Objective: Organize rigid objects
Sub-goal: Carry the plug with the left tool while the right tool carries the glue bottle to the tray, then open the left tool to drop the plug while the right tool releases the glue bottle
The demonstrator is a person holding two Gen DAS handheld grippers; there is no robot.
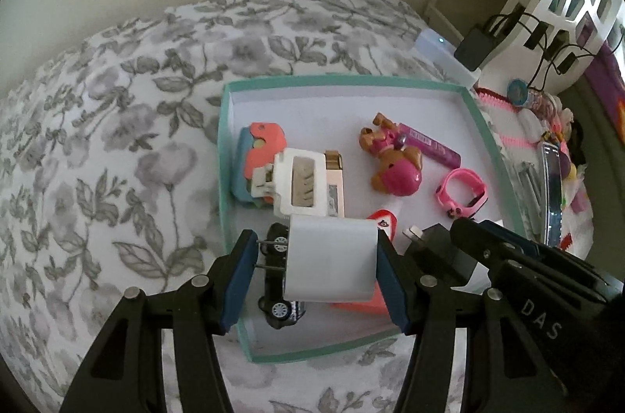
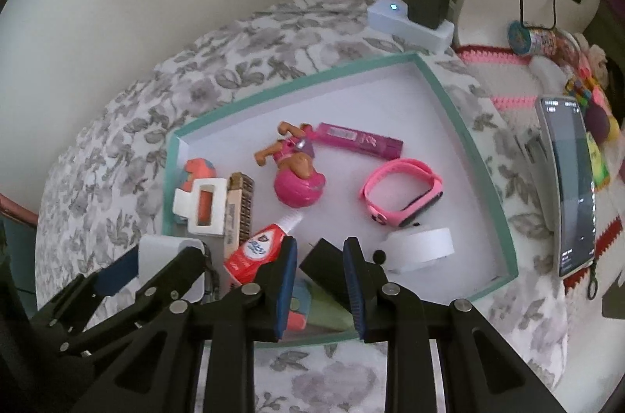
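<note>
Left wrist view: left hand-held gripper (image 1: 314,266) is pinching a white charger (image 1: 330,260) and right hand-held gripper (image 2: 319,276) is gripping a black adapter (image 2: 324,262), both hovering over the teal tray (image 1: 224,155) on the bed, apparently placing; next likely lowering onto bare floor, then releasing.
</note>
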